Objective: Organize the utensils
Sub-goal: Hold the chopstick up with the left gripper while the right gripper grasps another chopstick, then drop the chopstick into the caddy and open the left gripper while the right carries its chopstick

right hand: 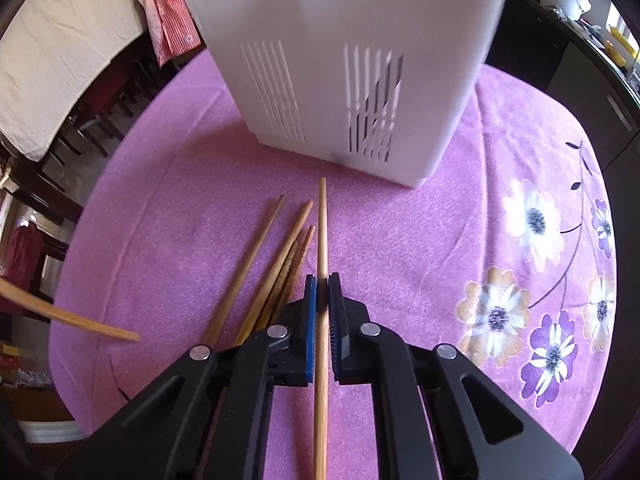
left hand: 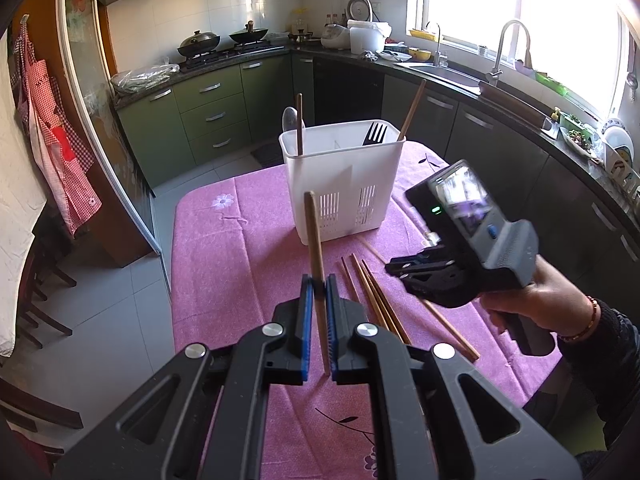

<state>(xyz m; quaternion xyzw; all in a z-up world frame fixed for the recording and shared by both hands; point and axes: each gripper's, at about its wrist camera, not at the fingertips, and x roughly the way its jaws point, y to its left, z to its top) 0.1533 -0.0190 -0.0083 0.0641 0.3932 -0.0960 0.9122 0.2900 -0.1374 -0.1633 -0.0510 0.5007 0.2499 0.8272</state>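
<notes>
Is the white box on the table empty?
No, the white utensil holder already has a black fork, a spoon and a couple of chopsticks standing up inside it.

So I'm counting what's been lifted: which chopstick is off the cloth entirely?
The chopstick clamped in the left gripper, standing upright in the air. The loose chopsticks lie flat on the cloth.

Right gripper (right hand: 323, 292) fingers clamp a chopstick (right hand: 322, 232) before the white caddy (right hand: 340, 80).
</notes>
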